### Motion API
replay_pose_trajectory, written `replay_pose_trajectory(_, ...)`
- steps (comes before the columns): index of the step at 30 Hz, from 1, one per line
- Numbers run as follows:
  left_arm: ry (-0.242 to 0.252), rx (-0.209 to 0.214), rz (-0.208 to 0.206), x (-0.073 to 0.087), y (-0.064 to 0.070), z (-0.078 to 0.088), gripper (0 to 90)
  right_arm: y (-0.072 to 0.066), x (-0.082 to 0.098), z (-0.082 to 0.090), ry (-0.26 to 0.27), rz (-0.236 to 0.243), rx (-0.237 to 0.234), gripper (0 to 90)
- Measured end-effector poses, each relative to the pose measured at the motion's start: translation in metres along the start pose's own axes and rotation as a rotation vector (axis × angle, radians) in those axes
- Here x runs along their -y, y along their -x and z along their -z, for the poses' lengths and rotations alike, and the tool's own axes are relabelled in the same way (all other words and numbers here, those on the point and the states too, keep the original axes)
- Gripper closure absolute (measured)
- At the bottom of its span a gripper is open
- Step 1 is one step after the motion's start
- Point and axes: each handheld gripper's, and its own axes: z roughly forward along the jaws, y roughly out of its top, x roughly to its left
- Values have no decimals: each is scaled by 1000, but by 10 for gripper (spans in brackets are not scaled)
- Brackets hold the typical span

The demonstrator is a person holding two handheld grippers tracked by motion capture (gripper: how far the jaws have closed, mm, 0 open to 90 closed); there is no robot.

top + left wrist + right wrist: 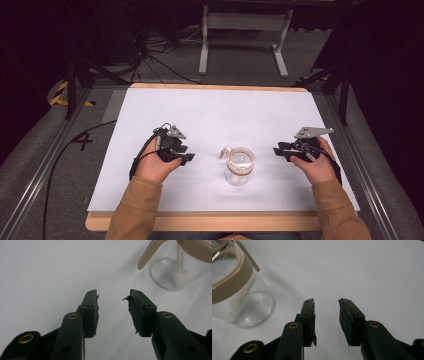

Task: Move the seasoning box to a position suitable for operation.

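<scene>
my left gripper [187, 158] and right gripper [278, 151] sit low over the white table [210, 107], fingers [90, 311] on both spread wide and holding nothing. the clear glass jar [239, 166] with its tan lid ring stands upright between them, near each, touching neither. only bare tabletop lies between my fingers and it.

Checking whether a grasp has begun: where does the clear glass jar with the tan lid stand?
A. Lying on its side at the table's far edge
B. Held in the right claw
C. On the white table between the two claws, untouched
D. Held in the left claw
C: the jar stands upright on the table, apart from the open left claw and right claw.
</scene>
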Motion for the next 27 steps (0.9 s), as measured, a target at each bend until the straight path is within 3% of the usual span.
replay_pose_trajectory(2,-28,5,-15,-3,0,3,647,-2,2,2,7,-7,-10,663)
replay_pose_trajectory(6,-40,100,-29,-10,0,-1,736,-7,5,6,15,-6,-29,662)
replay_pose_trajectory(11,-64,83,-38,-20,5,-13,885,-10,10,12,26,-20,-47,660)
replay_pose_trajectory(22,-72,170,-103,-36,23,-38,900,-12,21,21,5,-58,-58,655)
replay_pose_trajectory(27,-60,174,-105,-40,28,-48,900,-11,25,24,2,-74,-57,655)
